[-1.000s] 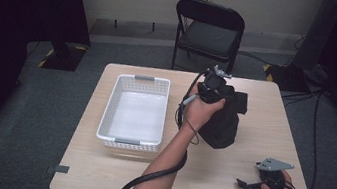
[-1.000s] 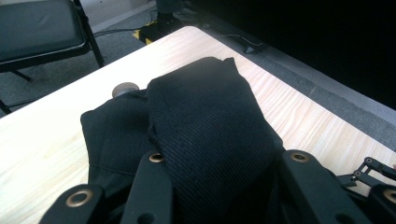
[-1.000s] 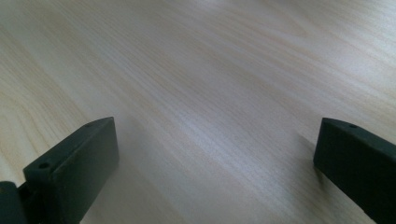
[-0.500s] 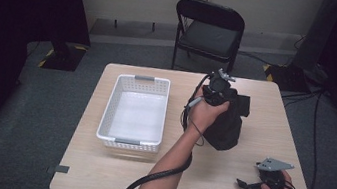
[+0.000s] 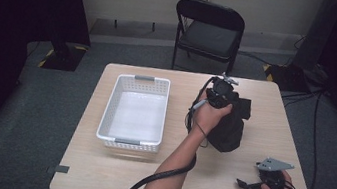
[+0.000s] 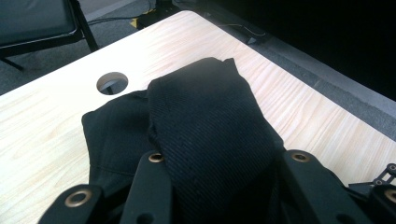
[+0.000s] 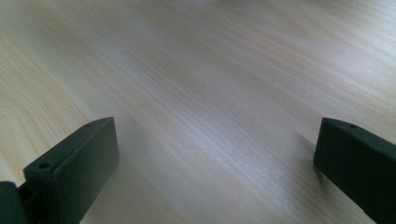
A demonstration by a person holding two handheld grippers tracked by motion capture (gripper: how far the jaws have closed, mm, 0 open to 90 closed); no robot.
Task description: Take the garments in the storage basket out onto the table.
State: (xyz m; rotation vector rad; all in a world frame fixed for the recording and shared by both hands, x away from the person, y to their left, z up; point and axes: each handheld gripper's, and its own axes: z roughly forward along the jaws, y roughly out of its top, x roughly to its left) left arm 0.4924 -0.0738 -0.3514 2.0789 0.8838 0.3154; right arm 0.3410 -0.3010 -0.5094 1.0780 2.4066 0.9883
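A black cloth (image 5: 230, 130) lies bunched on the right half of the wooden table (image 5: 169, 175). One fold of it rises into my left gripper (image 5: 223, 89), which is shut on it from above. In the left gripper view the dark ribbed cloth (image 6: 205, 116) runs between the two black jaws of my left gripper (image 6: 226, 161) and spreads onto the tabletop beyond. My right gripper (image 5: 247, 186) rests low near the table's front right corner. In the right gripper view my right gripper (image 7: 215, 140) is open, with bare wood between its jaws.
A white slotted basket (image 5: 104, 115) with nothing in it stands on the left half of the table. A black folding chair (image 5: 209, 30) stands behind the far edge. A round cable hole (image 6: 112, 82) pierces the tabletop just past the cloth. Cables trail from both grippers.
My left gripper has shifted a little right and down, carrying the held fold of black cloth with it. The right gripper has stayed still.
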